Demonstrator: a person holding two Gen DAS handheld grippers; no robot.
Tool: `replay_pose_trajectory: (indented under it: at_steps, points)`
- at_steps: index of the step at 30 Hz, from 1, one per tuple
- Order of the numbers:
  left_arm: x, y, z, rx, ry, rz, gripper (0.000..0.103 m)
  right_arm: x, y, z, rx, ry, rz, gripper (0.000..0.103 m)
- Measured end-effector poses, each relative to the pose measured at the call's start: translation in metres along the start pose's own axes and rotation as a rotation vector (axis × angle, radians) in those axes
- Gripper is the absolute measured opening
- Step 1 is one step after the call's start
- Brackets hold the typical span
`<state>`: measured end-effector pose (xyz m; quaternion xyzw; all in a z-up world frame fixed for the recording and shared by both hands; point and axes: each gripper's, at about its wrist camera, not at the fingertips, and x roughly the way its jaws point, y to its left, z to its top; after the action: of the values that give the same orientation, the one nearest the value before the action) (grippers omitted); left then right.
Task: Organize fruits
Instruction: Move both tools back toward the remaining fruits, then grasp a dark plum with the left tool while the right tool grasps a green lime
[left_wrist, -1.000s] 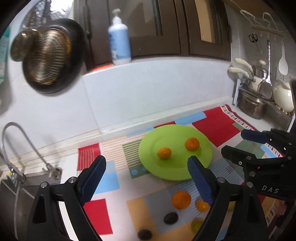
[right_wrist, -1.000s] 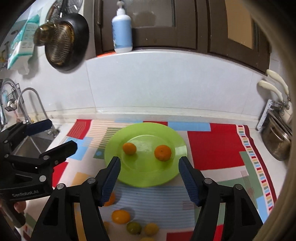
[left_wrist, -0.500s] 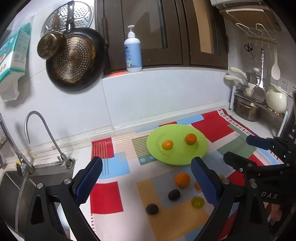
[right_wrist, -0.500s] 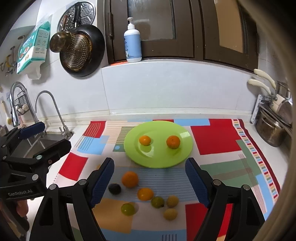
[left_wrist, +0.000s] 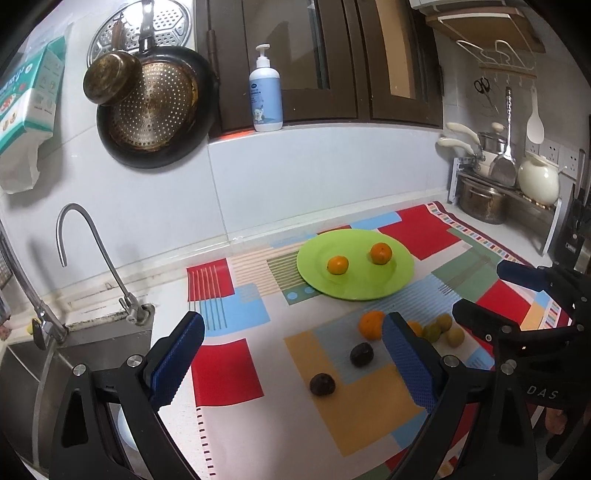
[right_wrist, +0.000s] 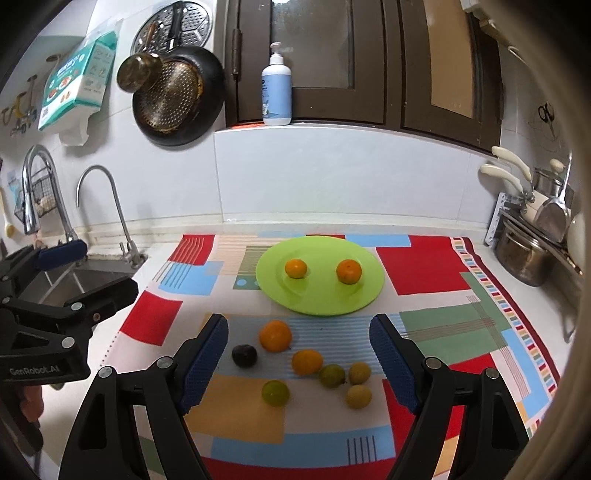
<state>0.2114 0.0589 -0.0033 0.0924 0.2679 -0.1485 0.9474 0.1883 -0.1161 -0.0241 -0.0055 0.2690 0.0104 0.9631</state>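
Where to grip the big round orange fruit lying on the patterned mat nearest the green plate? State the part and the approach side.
Grip the big round orange fruit across its widest middle, coming from above and the near side with the open right gripper. It is round, so any pair of opposite sides serves. A dark purple fruit and a smaller orange fruit lie close, so keep one finger in each gap.

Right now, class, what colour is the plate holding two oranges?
Bright lime green plate; clearest in the right wrist view.
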Motion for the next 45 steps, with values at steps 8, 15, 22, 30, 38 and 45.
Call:
replay_pose_trajectory:
  at_steps: [8,15,22,30,38,45]
  points:
    - [0.012,0.003,-0.014,0.035,0.028,-0.044,0.098,0.006,0.009,-0.013,-0.002,0.019,-0.012,0.079]
    - [0.031,0.0,-0.031,0.072,0.066,-0.073,0.092,0.021,0.016,-0.031,-0.017,0.069,-0.002,0.079]
    - [0.057,-0.004,-0.051,0.089,0.15,-0.111,0.079,0.043,0.019,-0.052,-0.024,0.144,0.013,0.078]
    - [0.086,-0.008,-0.069,0.066,0.239,-0.146,0.068,0.068,0.018,-0.066,-0.004,0.223,0.047,0.066]
    - [0.109,-0.01,-0.079,0.043,0.312,-0.185,0.057,0.09,0.015,-0.074,0.011,0.275,0.075,0.054]
    - [0.119,-0.011,-0.078,0.039,0.329,-0.204,0.044,0.103,0.014,-0.075,0.015,0.295,0.087,0.048]
